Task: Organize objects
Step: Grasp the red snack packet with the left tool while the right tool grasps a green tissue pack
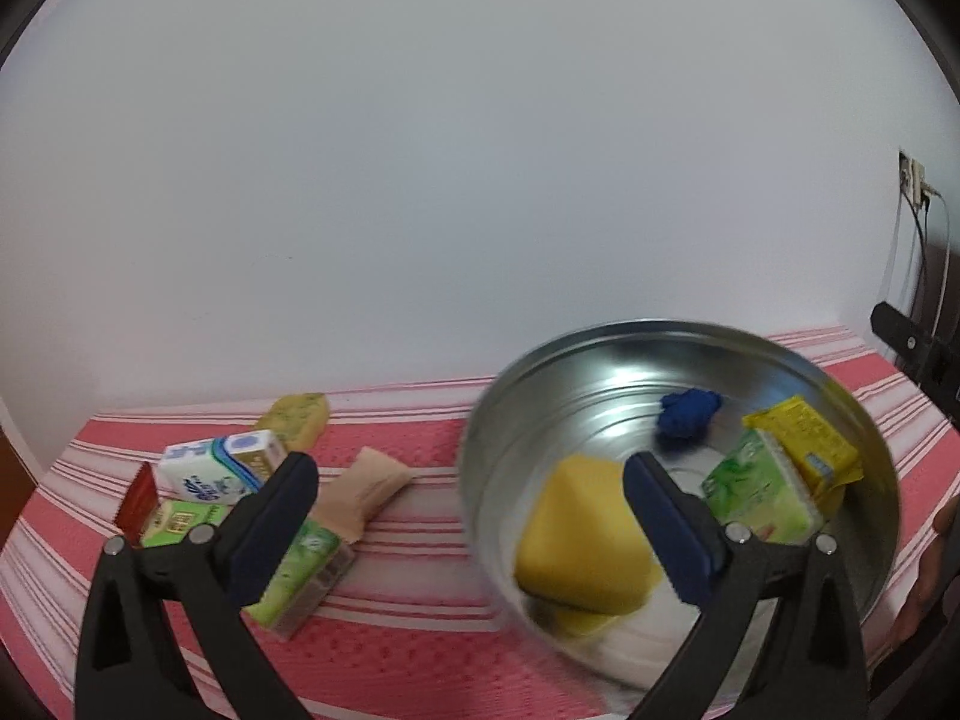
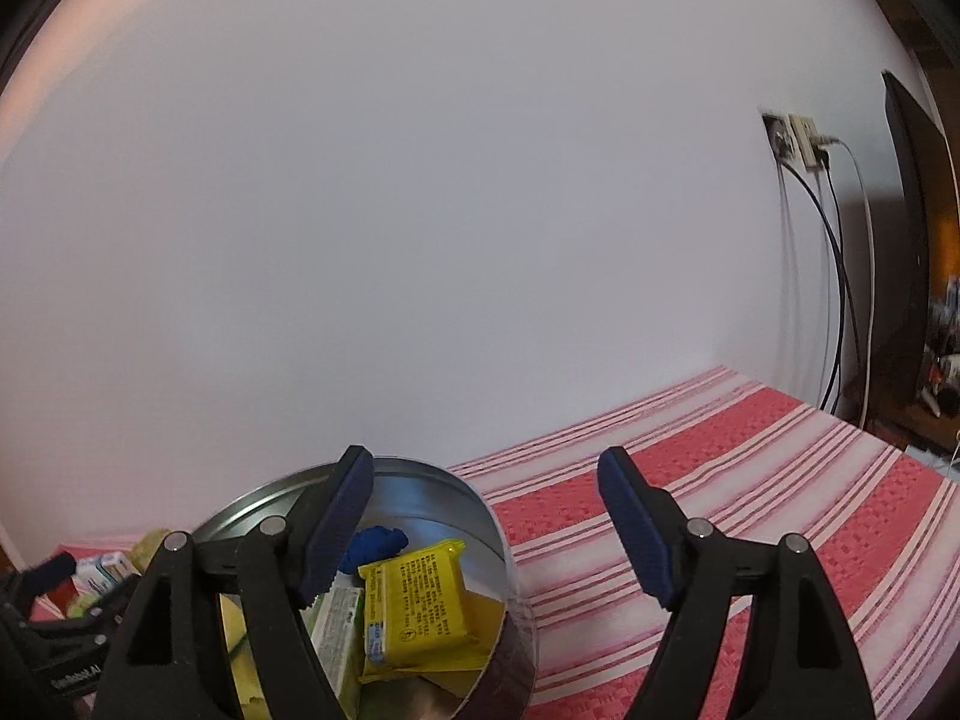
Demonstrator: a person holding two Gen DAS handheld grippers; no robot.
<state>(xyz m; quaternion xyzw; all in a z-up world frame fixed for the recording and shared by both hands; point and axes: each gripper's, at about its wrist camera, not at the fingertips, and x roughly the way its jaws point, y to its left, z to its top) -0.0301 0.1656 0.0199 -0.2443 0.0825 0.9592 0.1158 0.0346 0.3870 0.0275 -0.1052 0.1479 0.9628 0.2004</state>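
On the red-and-white striped cloth of the desk [image 1: 420, 630], a round silver metal tin [image 1: 876, 456] is seen at right, containing a yellow sponge block [image 1: 582, 534], blue crumpled cloth [image 1: 689, 413], green carton [image 1: 759, 489] and yellow packet [image 1: 807, 441]. Further packets [image 1: 216, 468] are laid at left. Left gripper [image 1: 471, 531] and right gripper [image 2: 480, 525] are both released, nothing grasped.

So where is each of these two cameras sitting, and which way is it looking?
Left wrist: sits on the left gripper, looking along its open jaws at the metal bowl and packets on the striped cloth.
Right wrist: sits on the right gripper, jaws open, facing the wall beyond the cloth; the bowl is lower left.
Shared: bowl, yellow packet, blue lump.
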